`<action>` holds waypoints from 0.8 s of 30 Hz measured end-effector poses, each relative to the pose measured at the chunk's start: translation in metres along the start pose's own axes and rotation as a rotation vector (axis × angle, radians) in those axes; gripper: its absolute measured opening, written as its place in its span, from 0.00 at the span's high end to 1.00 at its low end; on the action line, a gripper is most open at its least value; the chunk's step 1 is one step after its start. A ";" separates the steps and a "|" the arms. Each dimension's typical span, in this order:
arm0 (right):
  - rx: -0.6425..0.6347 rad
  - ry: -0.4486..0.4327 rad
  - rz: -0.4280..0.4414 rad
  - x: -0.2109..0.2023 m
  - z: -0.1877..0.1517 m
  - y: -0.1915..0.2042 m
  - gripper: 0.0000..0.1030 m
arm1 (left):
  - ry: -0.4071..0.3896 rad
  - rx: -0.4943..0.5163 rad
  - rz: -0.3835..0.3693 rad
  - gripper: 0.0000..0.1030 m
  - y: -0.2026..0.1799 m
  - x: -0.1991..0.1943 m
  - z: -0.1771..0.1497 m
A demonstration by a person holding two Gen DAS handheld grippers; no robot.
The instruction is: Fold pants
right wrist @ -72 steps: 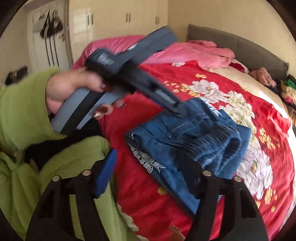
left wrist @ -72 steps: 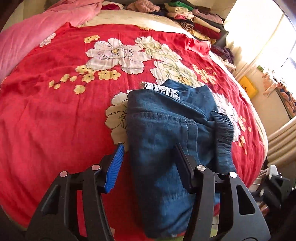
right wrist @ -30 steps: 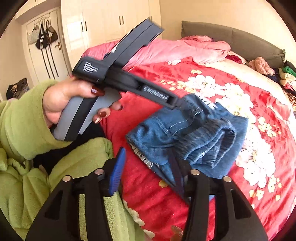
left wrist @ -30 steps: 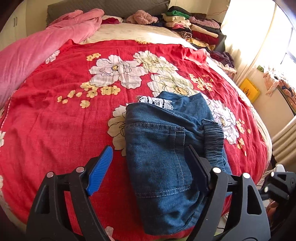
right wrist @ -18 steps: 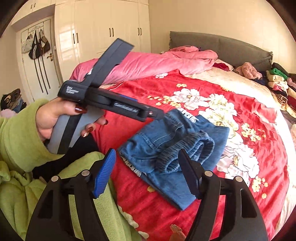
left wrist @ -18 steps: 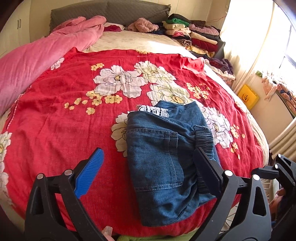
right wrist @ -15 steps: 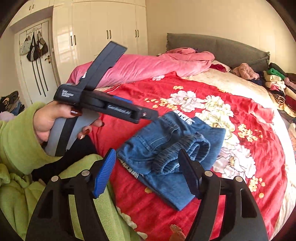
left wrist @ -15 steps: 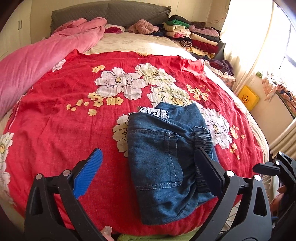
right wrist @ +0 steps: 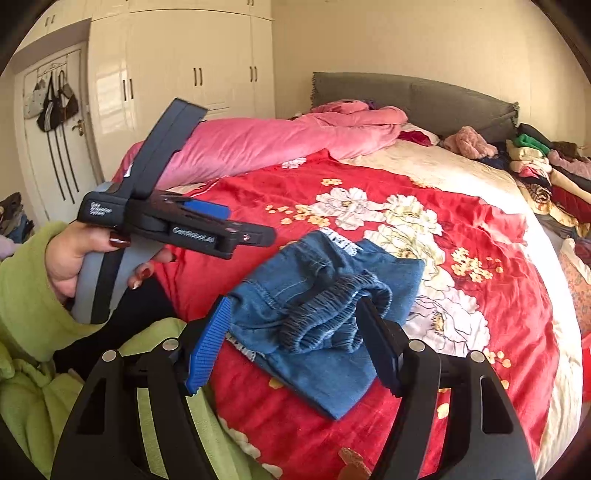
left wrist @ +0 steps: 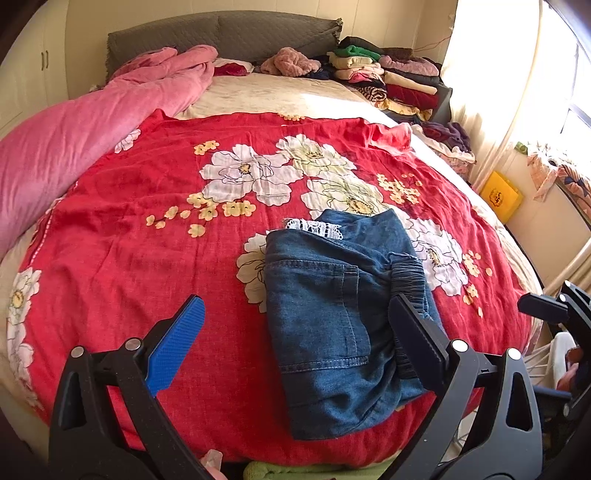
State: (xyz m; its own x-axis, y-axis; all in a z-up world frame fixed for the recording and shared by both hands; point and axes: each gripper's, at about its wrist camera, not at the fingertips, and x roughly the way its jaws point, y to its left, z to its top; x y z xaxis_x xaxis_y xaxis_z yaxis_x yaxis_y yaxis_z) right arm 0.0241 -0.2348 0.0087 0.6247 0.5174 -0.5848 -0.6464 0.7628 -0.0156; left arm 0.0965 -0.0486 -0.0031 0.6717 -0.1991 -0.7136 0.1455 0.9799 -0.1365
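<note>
My left claw (left wrist: 295, 332) hangs above the near edge of the bed with its jaws spread wide and nothing between them; the blue pad sits over bare red cloth and the black finger overlaps the pants' gathered waistband in the picture. My right claw (right wrist: 291, 339) is likewise parted and holding nothing, framing the pants from the side. From that right view I also see the left claw's body gripped in my left hand (right wrist: 70, 254), raised clear of the denim.

The pants (left wrist: 343, 314) lie folded into a compact blue bundle near the foot edge of the bed, resting on the red floral bedspread (left wrist: 147, 258). A patch pocket with pale stitching faces up on the top layer. The elastic waistband (right wrist: 332, 310) is bunched and rolled on the right side of the bundle. A strip of white lace trim (left wrist: 314, 227) peeks out at the far edge, and more lace shows under the near corner in the right view.

Beyond, a pink quilt (left wrist: 74, 136) lies along the left side of the bed, and stacked clothes (left wrist: 388, 81) sit by the grey headboard (left wrist: 221, 33).
</note>
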 end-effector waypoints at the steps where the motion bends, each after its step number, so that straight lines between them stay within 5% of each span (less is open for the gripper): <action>1: 0.009 0.000 -0.015 0.000 0.000 -0.002 0.33 | 0.001 0.001 0.003 0.09 0.000 0.001 0.000; 5: 0.063 -0.002 -0.064 0.002 -0.001 -0.014 0.31 | 0.004 -0.003 0.007 0.09 0.002 0.002 -0.002; 6: 0.076 -0.006 -0.077 0.001 -0.001 -0.016 0.05 | 0.005 -0.004 0.007 0.09 0.003 0.002 -0.002; 24: 0.310 0.082 -0.178 0.031 -0.019 -0.069 0.05 | 0.055 -0.014 0.023 0.09 0.011 0.025 -0.013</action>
State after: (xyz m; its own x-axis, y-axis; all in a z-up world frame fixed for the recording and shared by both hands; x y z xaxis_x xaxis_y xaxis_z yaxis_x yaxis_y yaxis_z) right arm 0.0802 -0.2790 -0.0241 0.6703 0.3426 -0.6583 -0.3591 0.9260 0.1163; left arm 0.1058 -0.0422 -0.0311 0.6335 -0.1755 -0.7536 0.1198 0.9844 -0.1286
